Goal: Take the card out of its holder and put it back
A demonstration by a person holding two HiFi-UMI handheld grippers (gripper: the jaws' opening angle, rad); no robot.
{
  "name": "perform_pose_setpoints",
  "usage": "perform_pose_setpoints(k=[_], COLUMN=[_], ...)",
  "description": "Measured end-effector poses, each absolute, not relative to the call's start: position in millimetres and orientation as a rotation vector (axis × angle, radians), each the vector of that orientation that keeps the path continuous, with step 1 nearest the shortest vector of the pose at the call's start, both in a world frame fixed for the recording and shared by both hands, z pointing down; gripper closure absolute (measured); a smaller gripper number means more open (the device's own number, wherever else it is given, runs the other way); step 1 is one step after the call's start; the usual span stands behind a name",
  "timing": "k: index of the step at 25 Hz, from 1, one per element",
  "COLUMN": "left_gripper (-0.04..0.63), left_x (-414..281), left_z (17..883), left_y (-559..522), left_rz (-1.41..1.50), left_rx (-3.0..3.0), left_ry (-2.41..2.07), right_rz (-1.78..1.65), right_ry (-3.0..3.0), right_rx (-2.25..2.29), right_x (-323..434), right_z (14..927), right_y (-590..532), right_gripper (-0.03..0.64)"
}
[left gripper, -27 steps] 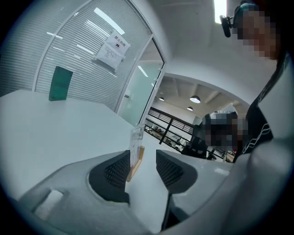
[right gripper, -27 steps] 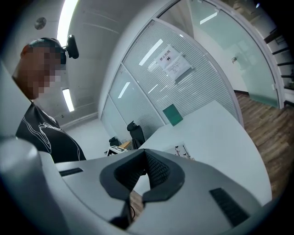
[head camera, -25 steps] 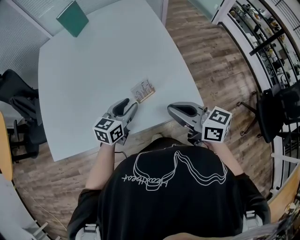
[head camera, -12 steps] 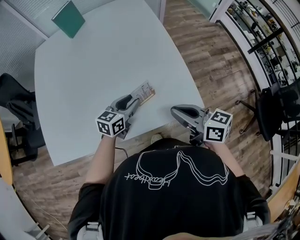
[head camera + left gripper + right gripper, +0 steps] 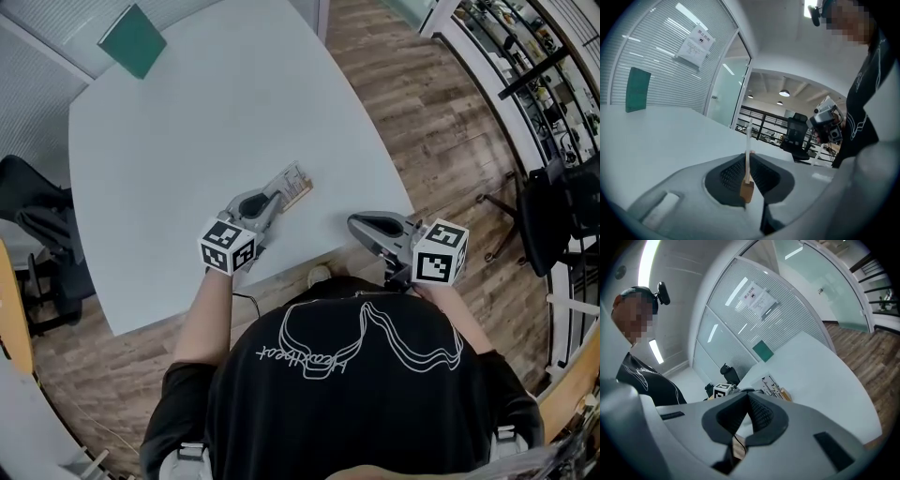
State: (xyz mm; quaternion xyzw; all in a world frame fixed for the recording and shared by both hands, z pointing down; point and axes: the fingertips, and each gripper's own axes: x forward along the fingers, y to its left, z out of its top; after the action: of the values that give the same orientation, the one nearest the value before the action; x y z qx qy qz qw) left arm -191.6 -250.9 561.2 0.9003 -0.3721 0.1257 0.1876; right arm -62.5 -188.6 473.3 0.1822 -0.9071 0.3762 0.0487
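A printed card (image 5: 286, 182) stands in a small wooden holder (image 5: 300, 194) near the white table's (image 5: 187, 112) front edge. My left gripper (image 5: 273, 202) reaches the card's near end, and its jaws are closing. In the left gripper view the card (image 5: 749, 140) is edge-on between the ribbed pads, which press on it, and the wooden holder (image 5: 746, 191) is below it. My right gripper (image 5: 357, 225) hovers over the table's front right edge, to the right of the card, shut with nothing in it. The right gripper view has the card (image 5: 769, 385) beyond its tips (image 5: 749, 398).
A green book (image 5: 132, 40) lies at the table's far left corner. A black office chair (image 5: 37, 234) stands left of the table and another (image 5: 562, 211) at the right by a railing. Wooden floor surrounds the table.
My left gripper has moved forward to the card and its jaws have come together on it. The right gripper has barely moved.
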Motion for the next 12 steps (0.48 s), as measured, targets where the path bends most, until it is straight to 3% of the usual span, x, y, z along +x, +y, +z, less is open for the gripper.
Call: perform_pose_setpoints(k=[12], left_gripper=[0.569], left_x=[-182.0], left_z=[556.8], left_y=[-243.4], left_rz=[0.414], left_rx=[2.597], left_ry=[-1.030], right_rz=[1.213], right_ry=[-2.760], right_rx=[0.519], right_x=[-65.6], right_z=[479.1], right_y=[-188.9], right_gripper=[0.611])
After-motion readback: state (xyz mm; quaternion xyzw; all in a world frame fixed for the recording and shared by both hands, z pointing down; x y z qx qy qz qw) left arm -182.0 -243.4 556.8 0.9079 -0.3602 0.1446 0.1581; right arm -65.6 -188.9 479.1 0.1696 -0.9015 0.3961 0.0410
